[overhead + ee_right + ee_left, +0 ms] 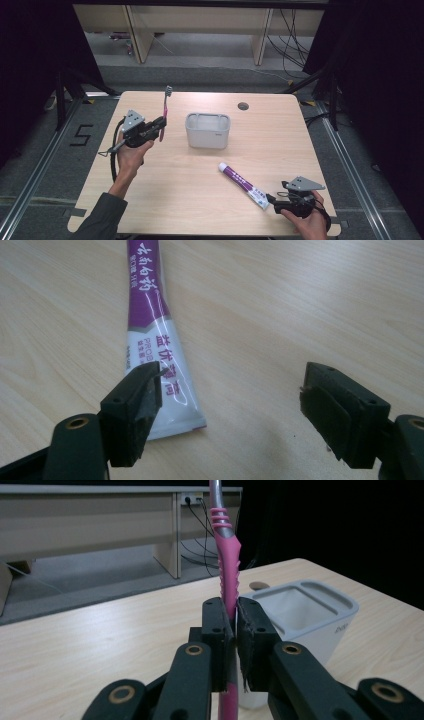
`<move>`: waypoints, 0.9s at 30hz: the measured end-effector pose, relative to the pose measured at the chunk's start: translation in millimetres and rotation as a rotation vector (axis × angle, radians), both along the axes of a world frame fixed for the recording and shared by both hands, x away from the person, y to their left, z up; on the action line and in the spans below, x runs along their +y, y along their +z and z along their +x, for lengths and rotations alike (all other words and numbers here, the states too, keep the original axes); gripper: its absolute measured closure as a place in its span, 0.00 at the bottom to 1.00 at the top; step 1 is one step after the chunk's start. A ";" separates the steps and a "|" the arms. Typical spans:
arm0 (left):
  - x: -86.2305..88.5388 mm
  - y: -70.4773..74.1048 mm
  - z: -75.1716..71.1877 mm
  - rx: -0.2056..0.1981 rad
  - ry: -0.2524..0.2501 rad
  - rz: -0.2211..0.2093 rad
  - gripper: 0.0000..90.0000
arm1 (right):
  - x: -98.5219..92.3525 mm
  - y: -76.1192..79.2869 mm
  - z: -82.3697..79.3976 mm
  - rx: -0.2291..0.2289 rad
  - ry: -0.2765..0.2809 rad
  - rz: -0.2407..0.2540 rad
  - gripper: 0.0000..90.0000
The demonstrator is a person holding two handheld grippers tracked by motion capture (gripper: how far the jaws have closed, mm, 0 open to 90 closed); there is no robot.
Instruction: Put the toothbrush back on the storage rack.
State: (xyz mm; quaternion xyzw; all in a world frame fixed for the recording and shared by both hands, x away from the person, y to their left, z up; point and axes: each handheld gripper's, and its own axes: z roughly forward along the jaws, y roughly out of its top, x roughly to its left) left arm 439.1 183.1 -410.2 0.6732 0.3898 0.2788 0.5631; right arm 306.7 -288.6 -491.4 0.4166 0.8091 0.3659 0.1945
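High view: a light wooden table [200, 200] seen from above, with a person's forearms coming in from the bottom edge. At the left, the left gripper [161, 126] is held above the tabletop and pinches a pink toothbrush [165, 111] by its handle. The toothbrush stands nearly upright, its grey bristled head at the top. Just to the right of it, near the middle of the table, stands a pale grey holder [208, 131] with an open top. In front of the holder, towards the right, a purple and white toothpaste tube [244, 185] lies flat on the wood, its white cap pointing towards the holder. At the bottom right, the right gripper [272, 200] sits low at the table's near edge, right at the tube's flat end.

Left gripper view: the two black jaws are pressed together on the pink toothbrush [229, 585], which rises straight up between them and turns silver near the top edge. Behind the jaws to the right stands the grey holder [320, 630], showing a divider inside its open top. The table [100, 640] stretches away to the left.

Right gripper view: the jaws are spread wide apart and hold nothing. The toothpaste tube [150, 315] lies on the table [300, 305], with its flat crimped end beside the left jaw, partly behind it.
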 end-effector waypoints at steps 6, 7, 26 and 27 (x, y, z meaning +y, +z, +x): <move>-16.5 2.9 10.8 -0.017 -0.010 -0.021 0.92 | 1.2 0.0 -0.7 0.016 -0.004 0.012 0.28; -17.6 3.4 12.6 -0.022 -0.019 -0.014 0.92 | 1.2 0.0 -0.7 0.016 -0.004 0.012 0.28; -47.8 11.9 42.0 -0.041 -0.016 -0.046 0.92 | 1.9 -0.1 -1.2 0.027 -0.001 0.024 0.28; -47.8 11.9 42.0 -0.041 -0.016 -0.046 0.92 | 1.9 -0.1 -1.2 0.027 -0.001 0.024 0.28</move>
